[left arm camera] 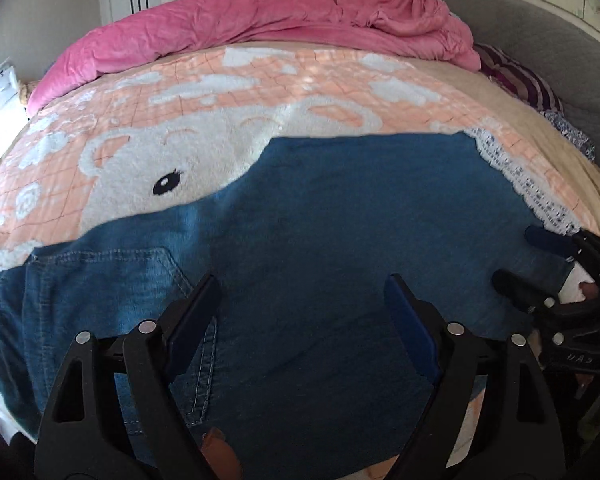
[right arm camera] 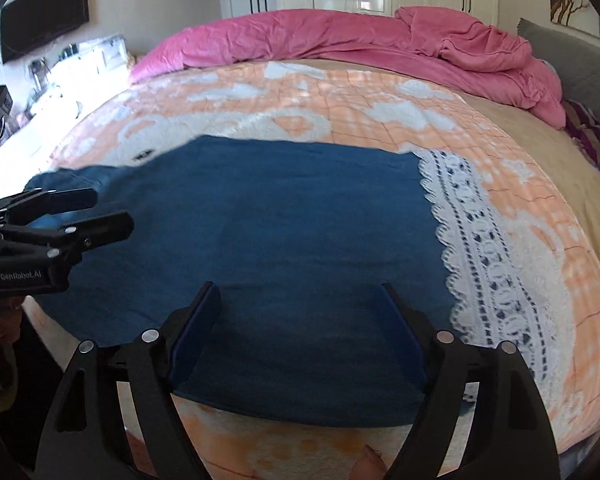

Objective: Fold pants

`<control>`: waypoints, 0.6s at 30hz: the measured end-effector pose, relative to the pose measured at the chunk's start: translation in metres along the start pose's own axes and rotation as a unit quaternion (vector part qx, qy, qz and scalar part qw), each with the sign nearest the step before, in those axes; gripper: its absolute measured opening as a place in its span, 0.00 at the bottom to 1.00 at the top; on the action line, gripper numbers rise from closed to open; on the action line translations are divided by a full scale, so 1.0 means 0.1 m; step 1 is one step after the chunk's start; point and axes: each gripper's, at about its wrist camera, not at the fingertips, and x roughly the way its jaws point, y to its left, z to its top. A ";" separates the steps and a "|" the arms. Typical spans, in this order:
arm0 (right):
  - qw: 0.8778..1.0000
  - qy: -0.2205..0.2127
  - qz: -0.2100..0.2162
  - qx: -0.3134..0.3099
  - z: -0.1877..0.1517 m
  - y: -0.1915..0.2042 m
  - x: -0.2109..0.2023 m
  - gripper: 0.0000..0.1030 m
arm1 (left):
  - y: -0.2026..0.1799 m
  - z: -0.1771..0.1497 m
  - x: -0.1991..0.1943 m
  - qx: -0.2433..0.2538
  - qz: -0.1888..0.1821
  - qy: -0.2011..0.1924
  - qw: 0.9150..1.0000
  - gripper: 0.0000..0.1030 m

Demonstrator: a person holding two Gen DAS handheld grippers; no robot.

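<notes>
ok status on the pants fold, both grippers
Left gripper open, nothing held. Right gripper open, nothing held. Blue pants flat on the bed blanket, lace hem at one end. Nothing in the way.

left gripper (left arm camera: 300,300): black angular arms, blue pads, silver rivets | right gripper (right arm camera: 298,308): same black build, blue pads | side marking: white "GenRobot.AI"
</notes>
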 end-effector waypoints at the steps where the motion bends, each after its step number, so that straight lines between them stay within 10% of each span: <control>1: 1.000 -0.001 -0.002 0.002 -0.02 -0.06 0.01 0.78 | 0.04 -0.04 0.04 -0.005 -0.005 0.005 1.000 0.75; 18: 0.996 -0.057 0.014 0.064 -0.12 -0.34 -0.25 0.78 | 0.13 -0.20 -0.21 0.001 -0.025 -0.024 0.999 0.75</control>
